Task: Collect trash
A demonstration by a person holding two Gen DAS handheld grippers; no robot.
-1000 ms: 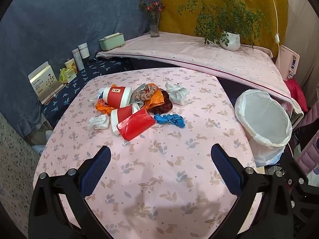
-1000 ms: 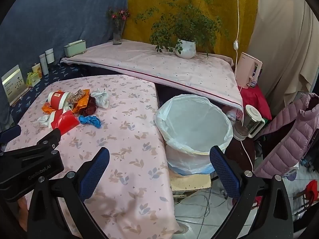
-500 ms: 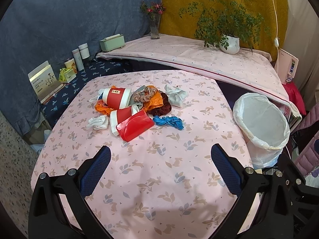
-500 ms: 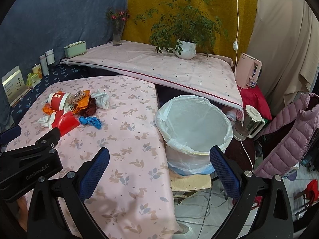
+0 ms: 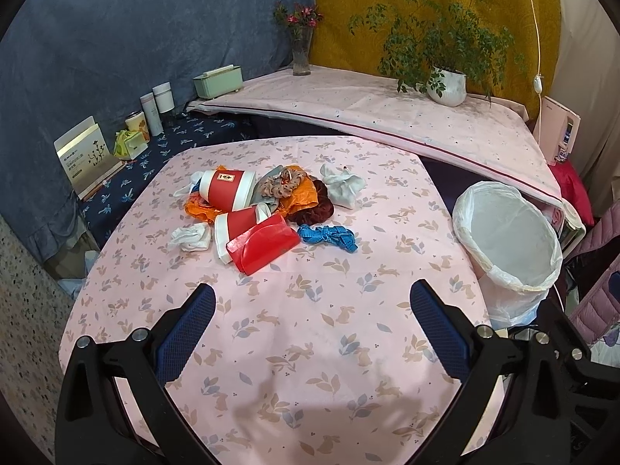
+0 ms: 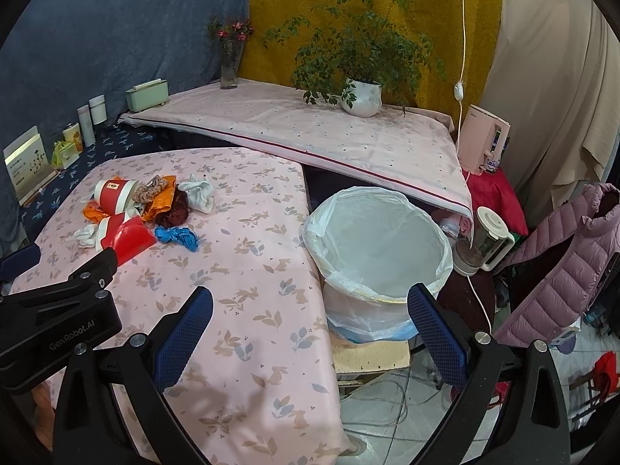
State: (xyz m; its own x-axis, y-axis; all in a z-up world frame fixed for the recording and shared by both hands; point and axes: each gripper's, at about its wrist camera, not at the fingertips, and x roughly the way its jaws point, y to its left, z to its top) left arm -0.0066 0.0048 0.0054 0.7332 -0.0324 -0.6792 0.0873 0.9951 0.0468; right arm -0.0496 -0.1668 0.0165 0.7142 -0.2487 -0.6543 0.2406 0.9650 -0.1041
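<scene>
Barely started by the look of it. Left of the bin (image 5: 507,240), up on the table (image 5: 310,348): whole trash pile untouched, white tissue (image 5: 190,235), two red cups (image 5: 226,189), red pouch (image 5: 263,243), orange wrapper (image 5: 300,195), blue scrap (image 5: 329,234). Left gripper (image 5: 312,323) wide open, empty, hanging short of the pile. Bin itself lined and empty, just past the table edge. Right gripper (image 6: 310,327) also spread wide, holding nothing, near the bin rim. Everything left to do.

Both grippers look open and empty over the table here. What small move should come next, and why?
Probably ease the left gripper forward toward the red packet, the nearest piece of the trash pile. Its fingers are open and empty, the lined bin beside the table holds nothing visible, and the right gripper faces the bin.
</scene>
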